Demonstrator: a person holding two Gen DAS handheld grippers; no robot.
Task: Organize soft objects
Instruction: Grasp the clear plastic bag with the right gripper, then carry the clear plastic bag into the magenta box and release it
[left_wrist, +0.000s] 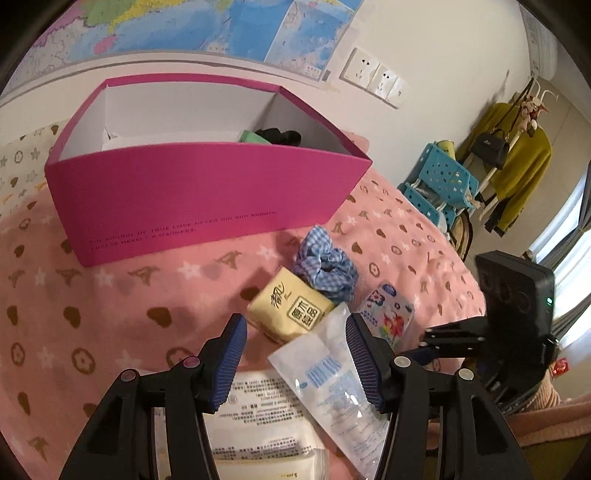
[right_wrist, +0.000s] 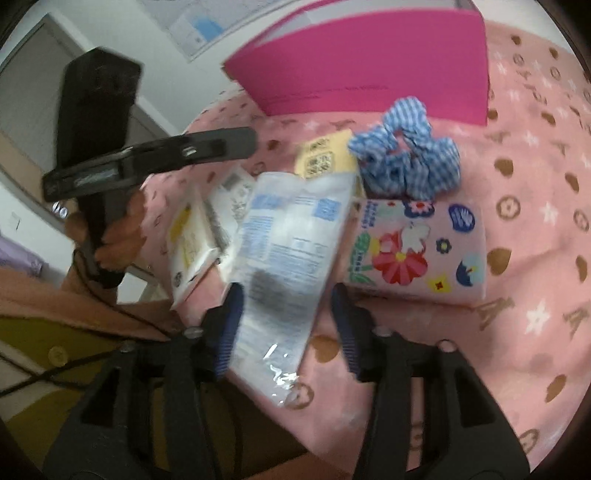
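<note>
Hovering over the clear wipes packet (right_wrist: 284, 258) on the bed (left_wrist: 92, 314); right hand-held gripper (right_wrist: 286, 328) apart, straddling it, not yet pinching; left hand-held gripper (left_wrist: 293, 363) apart too; could collide or snag the slippery film, dragging the yellow tissue pack (left_wrist: 291, 308) away from the pink box (left_wrist: 192, 195).

Two close wrist views angled down, right blurred, perhaps nearer, both on scrunchie (left_wrist: 327, 266) and box (left_wrist: 207, 192).
</note>
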